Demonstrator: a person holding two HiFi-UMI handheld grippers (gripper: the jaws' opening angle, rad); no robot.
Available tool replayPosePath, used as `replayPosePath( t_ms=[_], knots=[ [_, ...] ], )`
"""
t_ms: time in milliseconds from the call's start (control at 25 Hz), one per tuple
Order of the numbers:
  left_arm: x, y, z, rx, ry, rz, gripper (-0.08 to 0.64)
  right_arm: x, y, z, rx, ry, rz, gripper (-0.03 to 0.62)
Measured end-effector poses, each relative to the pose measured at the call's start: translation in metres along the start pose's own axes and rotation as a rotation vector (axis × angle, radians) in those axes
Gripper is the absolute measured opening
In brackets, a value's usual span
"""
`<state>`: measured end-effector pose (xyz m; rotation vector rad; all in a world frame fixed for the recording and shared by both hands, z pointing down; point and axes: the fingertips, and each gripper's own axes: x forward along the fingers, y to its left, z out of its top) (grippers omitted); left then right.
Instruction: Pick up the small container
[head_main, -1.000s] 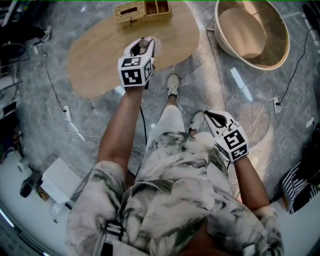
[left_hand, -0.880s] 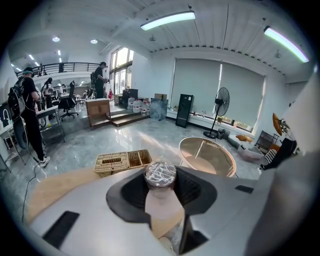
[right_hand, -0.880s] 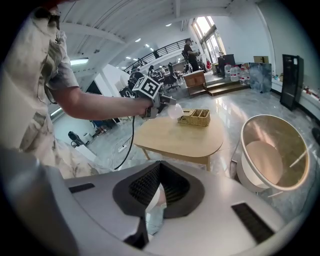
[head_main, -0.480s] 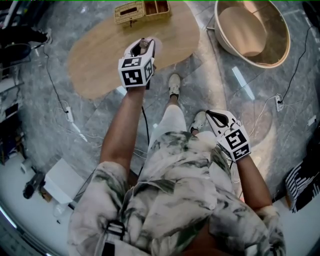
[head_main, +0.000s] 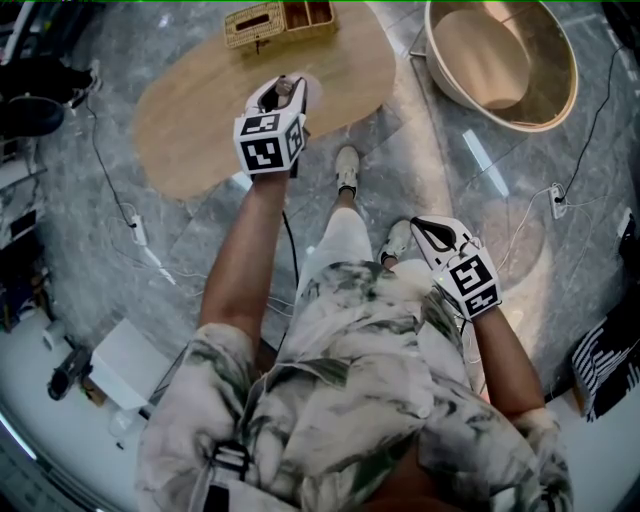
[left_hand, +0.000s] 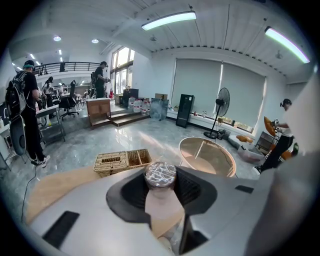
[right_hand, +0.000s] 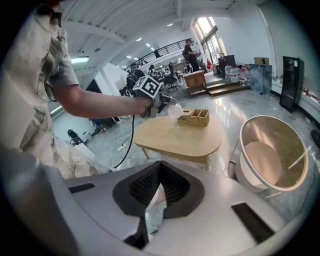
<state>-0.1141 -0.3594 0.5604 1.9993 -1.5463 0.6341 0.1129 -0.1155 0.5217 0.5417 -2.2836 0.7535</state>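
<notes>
The small container (head_main: 287, 88), a clear round pot with a patterned lid (left_hand: 160, 174), sits between the jaws of my left gripper (head_main: 283, 96), which is shut on it above the light wooden table (head_main: 200, 120). From the right gripper view, the left gripper (right_hand: 165, 107) holds the container (right_hand: 174, 112) over the table (right_hand: 185, 137). My right gripper (head_main: 432, 235) hangs low by the person's right leg, off the table. Its jaws (right_hand: 159, 165) are shut with nothing between them.
A wicker basket (head_main: 280, 20) stands at the table's far edge. A large round wooden tub (head_main: 505, 65) sits on the floor to the right. A white box (head_main: 120, 360) and cables with a power strip (head_main: 133, 228) lie on the floor at left.
</notes>
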Motion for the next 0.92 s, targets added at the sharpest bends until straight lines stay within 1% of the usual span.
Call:
replayPosePath(
  t_ms=[680,920],
  knots=[
    [0.005,0.012,-0.01,-0.013,0.011,0.009,0.147,0.008,0.001,0.0,-0.004,0.014,-0.002,0.021],
    [0.006,0.01,-0.012,-0.019,0.009,0.014,0.147,0.005,-0.001,-0.005,-0.003,0.016,-0.004,0.021]
  ],
)
